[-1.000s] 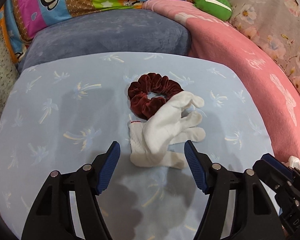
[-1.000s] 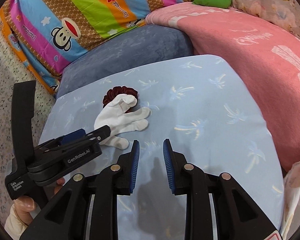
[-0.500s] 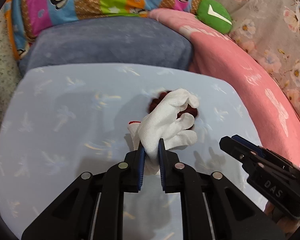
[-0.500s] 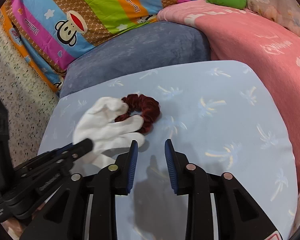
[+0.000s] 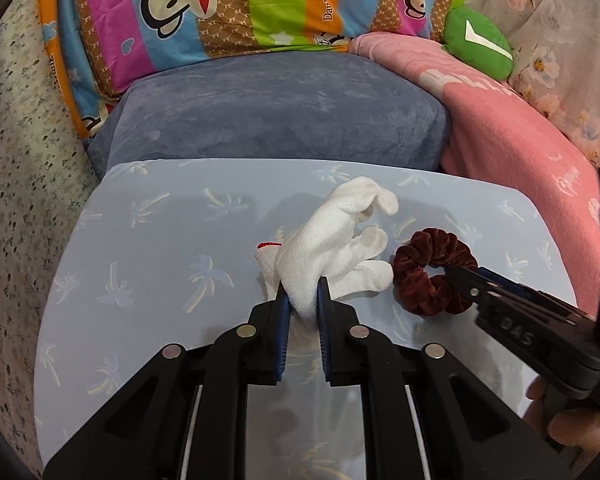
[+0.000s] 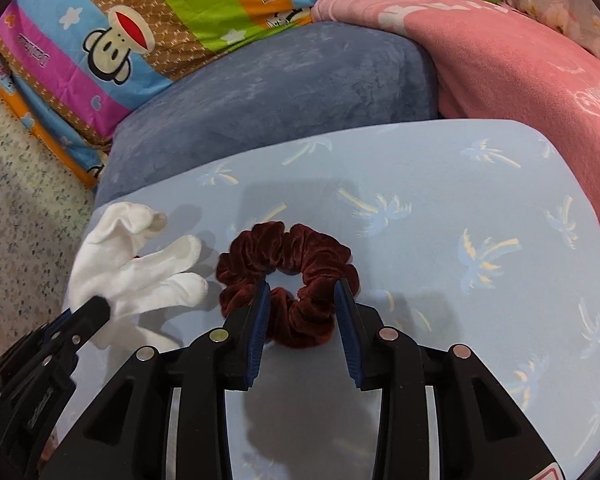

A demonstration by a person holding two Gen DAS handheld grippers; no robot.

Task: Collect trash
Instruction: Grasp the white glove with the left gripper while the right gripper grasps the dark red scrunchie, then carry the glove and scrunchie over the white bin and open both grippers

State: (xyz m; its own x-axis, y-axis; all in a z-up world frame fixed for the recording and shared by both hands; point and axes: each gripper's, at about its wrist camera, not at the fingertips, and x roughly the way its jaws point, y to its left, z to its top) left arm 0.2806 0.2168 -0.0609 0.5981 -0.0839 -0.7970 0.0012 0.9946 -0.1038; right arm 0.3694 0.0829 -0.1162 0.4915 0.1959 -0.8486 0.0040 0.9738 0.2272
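The left tongs (image 5: 303,294) are pinching the soft, light white glove (image 5: 332,248) at its cuff, near-left on the table (image 5: 160,248); the right tongs (image 6: 302,304), opening, are straddling the squashy maroon scrunchie (image 6: 288,276), likely best gripped across its near band.

A pale blue board (image 5: 148,248) printed with faint palm trees fills the middle of the view. Behind it, at twelve o'clock, sits a plush slate-blue cushion (image 5: 276,116). Beyond that lies a bright striped pillow (image 5: 236,8) with cartoon monkey faces. A pink fleece blanket (image 5: 512,136) runs down from one o'clock to three o'clock, with a green plush toy (image 5: 476,44) at its upper end. Floral fabric (image 5: 568,40) hangs at two o'clock. Speckled cloth (image 5: 24,184) spreads at nine o'clock. Light is soft and even.
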